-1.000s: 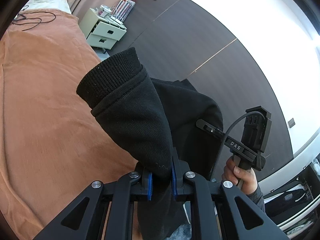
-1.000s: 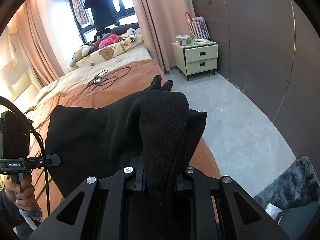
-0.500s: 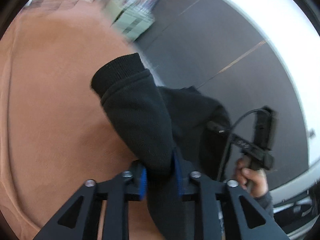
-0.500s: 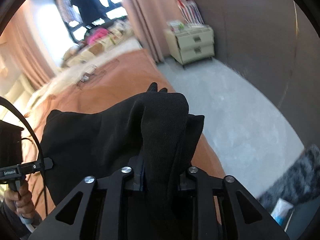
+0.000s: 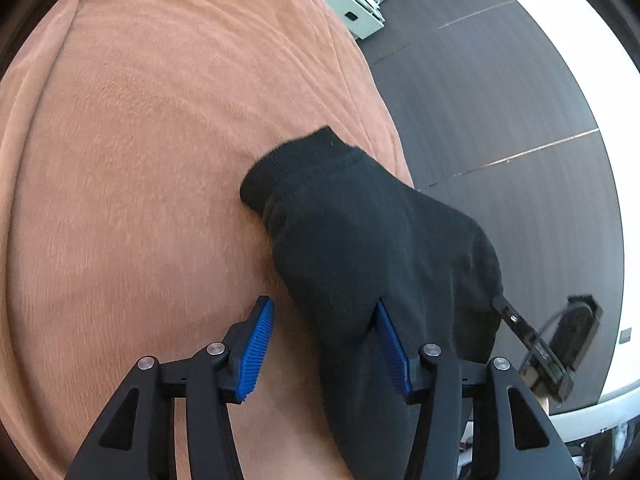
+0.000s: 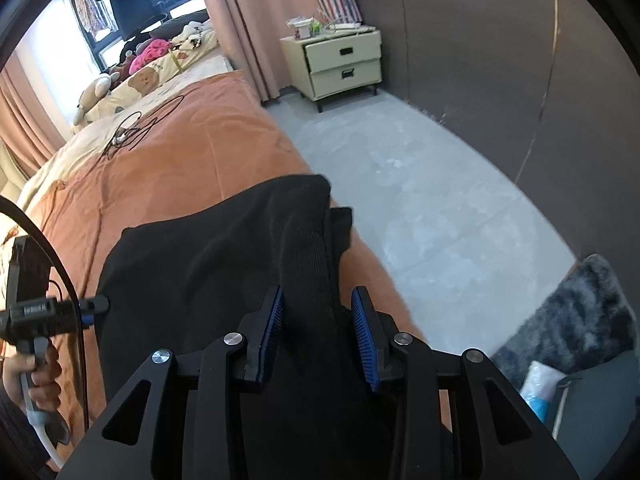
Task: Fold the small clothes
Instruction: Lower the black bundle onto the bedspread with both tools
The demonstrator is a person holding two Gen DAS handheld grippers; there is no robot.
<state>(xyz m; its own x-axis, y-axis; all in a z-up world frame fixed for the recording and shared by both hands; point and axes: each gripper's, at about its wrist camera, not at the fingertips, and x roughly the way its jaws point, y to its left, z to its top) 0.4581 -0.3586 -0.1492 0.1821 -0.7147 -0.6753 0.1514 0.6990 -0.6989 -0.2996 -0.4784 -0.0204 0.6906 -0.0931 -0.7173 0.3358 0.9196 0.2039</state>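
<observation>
Left tool [image 5: 324,344]: opening, blue pads parted, black knit garment [image 5: 368,240] between them, touching only the right pad. Garment draped on the orange plush bed cover [image 5: 140,160] near its edge. Right tool [image 6: 318,334]: opening, ribbed fold between pads, slack. Best now: release both together, withdraw straight back without dragging cloth.

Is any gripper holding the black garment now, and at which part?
No firm hold: both the left gripper and right gripper are opening, pads spread. The black garment lies between them on the orange blanket.
</observation>
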